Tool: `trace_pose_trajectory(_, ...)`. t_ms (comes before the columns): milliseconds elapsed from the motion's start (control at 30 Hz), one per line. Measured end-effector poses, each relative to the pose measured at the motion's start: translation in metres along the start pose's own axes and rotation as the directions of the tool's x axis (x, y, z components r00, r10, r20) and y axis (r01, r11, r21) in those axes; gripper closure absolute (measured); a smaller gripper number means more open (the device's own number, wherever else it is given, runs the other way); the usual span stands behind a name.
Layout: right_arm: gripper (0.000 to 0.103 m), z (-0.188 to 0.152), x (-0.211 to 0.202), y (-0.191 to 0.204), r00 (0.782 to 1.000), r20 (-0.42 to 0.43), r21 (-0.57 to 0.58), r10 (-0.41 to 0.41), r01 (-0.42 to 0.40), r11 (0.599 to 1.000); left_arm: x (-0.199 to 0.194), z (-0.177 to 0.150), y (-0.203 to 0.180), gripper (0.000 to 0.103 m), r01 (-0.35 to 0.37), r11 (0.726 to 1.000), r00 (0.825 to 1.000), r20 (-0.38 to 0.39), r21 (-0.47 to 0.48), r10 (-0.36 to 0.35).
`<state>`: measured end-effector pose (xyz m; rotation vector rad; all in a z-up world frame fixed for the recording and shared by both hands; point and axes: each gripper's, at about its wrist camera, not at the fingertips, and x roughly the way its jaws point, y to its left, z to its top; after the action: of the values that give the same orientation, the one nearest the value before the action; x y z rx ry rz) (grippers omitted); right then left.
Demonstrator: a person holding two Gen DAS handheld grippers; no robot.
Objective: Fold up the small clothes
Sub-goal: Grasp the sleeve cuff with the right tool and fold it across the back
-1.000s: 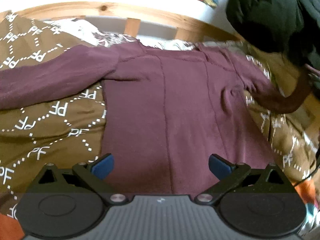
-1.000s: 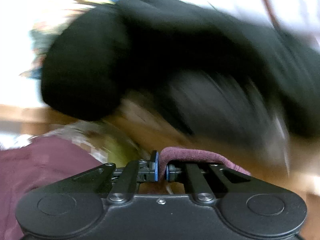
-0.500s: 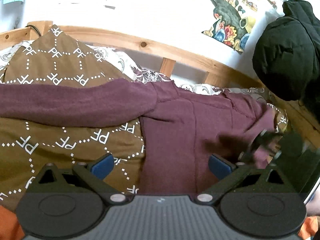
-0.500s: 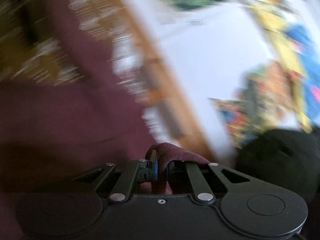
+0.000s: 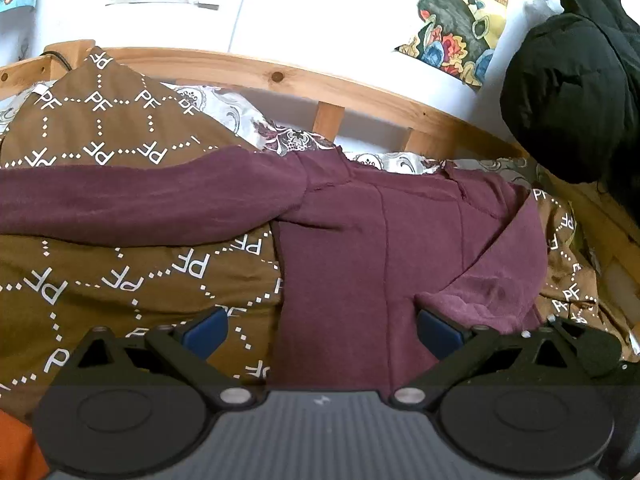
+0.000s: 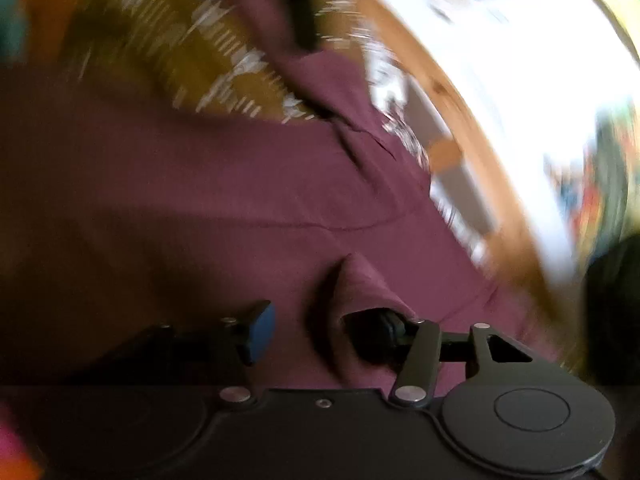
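A maroon long-sleeved top [image 5: 360,248] lies flat on a brown patterned bedspread [image 5: 120,280]. Its left sleeve [image 5: 140,204] stretches out to the left. Its right sleeve [image 5: 492,280] is folded in over the body, cuff near the bottom. My left gripper [image 5: 320,330] is open and empty, low over the top's lower left edge. My right gripper [image 6: 324,330] is open over the top [image 6: 240,200], and the sleeve cuff [image 6: 360,280] drapes on its right finger. The right wrist view is motion-blurred.
A wooden bed rail [image 5: 280,76] runs along the far side under a white wall with colourful pictures [image 5: 452,28]. A black jacket [image 5: 572,80] hangs at the right. Floral bedding [image 5: 288,136] shows behind the top. Orange fabric [image 5: 16,448] lies at the lower left.
My right gripper carried the right sleeve inward across the top's body, laid it there and opened. My left gripper drew back and stayed open.
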<state>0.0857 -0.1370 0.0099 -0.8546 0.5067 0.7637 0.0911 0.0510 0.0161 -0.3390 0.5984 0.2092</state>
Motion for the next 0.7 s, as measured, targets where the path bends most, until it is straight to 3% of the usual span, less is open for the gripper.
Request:
trace_pose_trajectory(67, 0.042, -0.007, -0.004, -0.019, 0.997, 0.015, 0.244, 0.072, -0.074, 0.967, 0.002, -0.001, -0.001, 0.001, -0.009, 1.0, 1.0, -0.008, 0.001, 0.009)
trace_pose_trajectory(100, 0.042, -0.013, -0.005, -0.03, 0.994, 0.034, 0.368, 0.105, -0.11, 0.923, 0.003, -0.001, -0.002, 0.001, -0.016, 1.0, 1.0, -0.015, 0.002, 0.016)
trace_pose_trajectory(133, 0.042, -0.017, -0.004, -0.04, 0.99, 0.054, 0.466, 0.127, -0.138, 0.874, 0.005, -0.001, -0.003, 0.001, -0.024, 1.0, 0.999, -0.022, 0.004, 0.024)
trace_pose_trajectory(200, 0.043, -0.032, 0.0, -0.062, 0.982, 0.112, 0.674, 0.154, -0.189, 0.714, 0.01, -0.002, -0.005, 0.001, -0.044, 0.999, 0.998, -0.043, 0.011, 0.045)
trace_pose_trajectory(267, 0.048, -0.039, 0.007, -0.077, 0.98, 0.142, 0.778, 0.142, -0.199, 0.595, 0.013, -0.003, -0.005, 0.001, -0.055, 0.998, 0.997, -0.059, 0.007, 0.055)
trace_pose_trajectory(300, 0.062, -0.041, 0.008, -0.081, 0.983, 0.142, 0.802, 0.119, -0.185, 0.568, 0.014, -0.003, -0.005, 0.001, -0.057, 0.998, 0.996, -0.062, 0.004, 0.057)
trace_pose_trajectory(333, 0.082, -0.039, 0.009, -0.082, 0.988, 0.128, 0.796, 0.087, -0.155, 0.585, 0.015, -0.003, -0.005, 0.001, -0.061, 0.998, 0.996, -0.06, 0.002, 0.061)
trace_pose_trajectory(367, 0.086, -0.034, 0.009, -0.078, 0.991, 0.121, 0.771, 0.059, -0.131, 0.623, 0.014, -0.003, -0.005, 0.001, -0.069, 0.998, 0.996, -0.054, 0.002, 0.069)
trace_pose_trajectory(433, 0.09, -0.02, 0.001, -0.06, 0.988, 0.153, 0.639, -0.002, -0.097, 0.763, 0.012, -0.002, -0.004, 0.001, -0.096, 0.995, 0.995, -0.029, -0.007, 0.096)
trace_pose_trajectory(467, 0.091, -0.011, -0.001, -0.046, 0.985, 0.172, 0.537, -0.02, -0.077, 0.84, 0.011, -0.002, -0.003, 0.001, -0.113, 0.993, 0.994, -0.016, -0.019, 0.112)
trace_pose_trajectory(533, 0.093, 0.0, -0.007, -0.014, 0.979, 0.199, 0.292, -0.043, -0.017, 0.956, 0.01, 0.0, 0.0, 0.001, -0.142, 0.989, 0.99, 0.003, -0.047, 0.142)
trace_pose_trajectory(600, 0.093, 0.007, -0.008, 0.021, 0.977, 0.211, 0.025, -0.035, 0.03, 0.999, 0.009, 0.0, 0.003, 0.001, -0.164, 0.984, 0.986, 0.013, -0.072, 0.165)
trace_pose_trajectory(700, 0.094, 0.0, -0.009, 0.051, 0.981, 0.193, -0.206, -0.011, 0.051, 0.977, 0.009, 0.002, 0.005, 0.001, -0.183, 0.98, 0.982, 0.02, -0.082, 0.186)
